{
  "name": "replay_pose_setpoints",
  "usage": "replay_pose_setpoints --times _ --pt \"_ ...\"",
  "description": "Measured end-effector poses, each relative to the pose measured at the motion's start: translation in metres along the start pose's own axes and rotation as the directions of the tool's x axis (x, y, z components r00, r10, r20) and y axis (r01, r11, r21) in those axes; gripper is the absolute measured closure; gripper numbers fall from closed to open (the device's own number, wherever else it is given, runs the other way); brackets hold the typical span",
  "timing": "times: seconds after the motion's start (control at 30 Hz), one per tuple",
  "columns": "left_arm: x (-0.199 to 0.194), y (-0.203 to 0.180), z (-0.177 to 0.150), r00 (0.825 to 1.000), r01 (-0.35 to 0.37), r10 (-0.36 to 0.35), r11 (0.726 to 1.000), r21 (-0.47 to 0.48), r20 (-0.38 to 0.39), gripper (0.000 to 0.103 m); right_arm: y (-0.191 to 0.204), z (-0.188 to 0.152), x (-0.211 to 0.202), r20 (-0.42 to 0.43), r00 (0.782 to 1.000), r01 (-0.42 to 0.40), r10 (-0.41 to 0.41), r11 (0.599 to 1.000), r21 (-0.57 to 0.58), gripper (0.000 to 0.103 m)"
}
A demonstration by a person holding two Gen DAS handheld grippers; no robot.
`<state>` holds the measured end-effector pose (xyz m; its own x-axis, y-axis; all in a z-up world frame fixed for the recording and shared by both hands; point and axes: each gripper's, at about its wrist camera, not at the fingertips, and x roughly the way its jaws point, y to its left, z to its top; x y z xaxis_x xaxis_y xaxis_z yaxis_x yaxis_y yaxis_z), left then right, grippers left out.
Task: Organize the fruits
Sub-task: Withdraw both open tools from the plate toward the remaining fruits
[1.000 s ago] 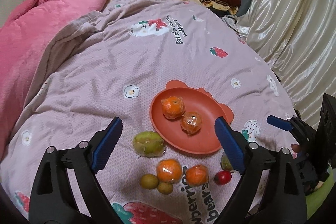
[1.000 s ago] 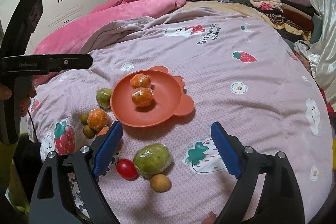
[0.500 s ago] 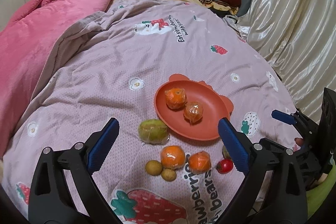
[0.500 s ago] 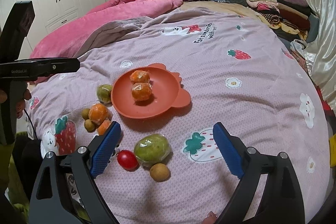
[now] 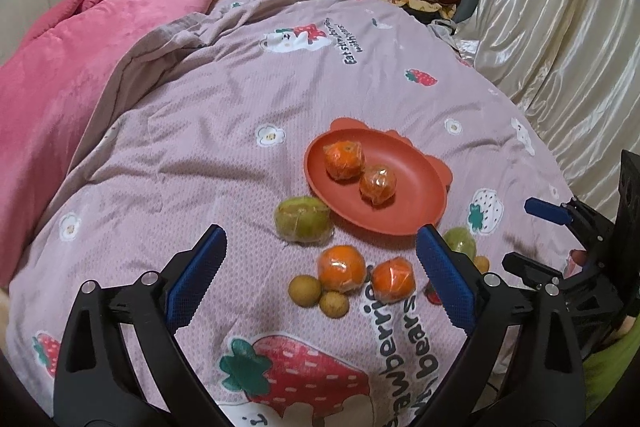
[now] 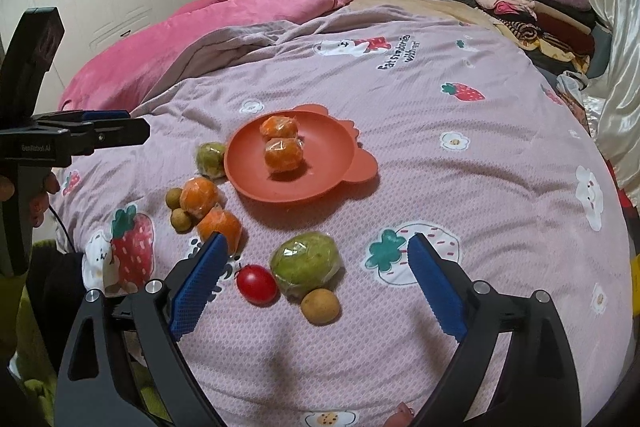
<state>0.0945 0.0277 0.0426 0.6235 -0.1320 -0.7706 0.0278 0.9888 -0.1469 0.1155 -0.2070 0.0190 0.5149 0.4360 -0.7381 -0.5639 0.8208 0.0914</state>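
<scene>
Two plastic-wrapped oranges [image 5: 344, 159] sit in the round orange plate [image 5: 416, 215]; below it, left gripper [image 5: 320, 263] and right gripper [image 6: 316, 267] hover, fingers apart, empty.

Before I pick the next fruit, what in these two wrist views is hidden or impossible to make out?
- Left wrist view: the small red tomato and second plastic-wrapped green fruit are mostly hidden behind the left gripper's blue finger pad.
- Right wrist view: the near plastic-wrapped orange is partly covered by the right gripper's finger.
- Either view: the green fruits' variety is unreadable through wrap.
</scene>
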Motion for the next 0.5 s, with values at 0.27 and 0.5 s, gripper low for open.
replay_pose_setpoints --times 0.27,0.5 --pt "0.003 -0.002 -0.011 1.0 -0.004 0.004 1.0 0.008 -0.017 0.014 0.004 -0.007 0.002 -0.016 1.0 -0.007 0.007 1.0 -0.003 0.012" --pt "0.009 -0.007 -0.025 0.999 -0.012 0.013 1.0 0.028 -0.041 0.014 0.003 -0.013 0.006 -0.033 0.999 -0.012 0.012 1.0 0.0 0.012"
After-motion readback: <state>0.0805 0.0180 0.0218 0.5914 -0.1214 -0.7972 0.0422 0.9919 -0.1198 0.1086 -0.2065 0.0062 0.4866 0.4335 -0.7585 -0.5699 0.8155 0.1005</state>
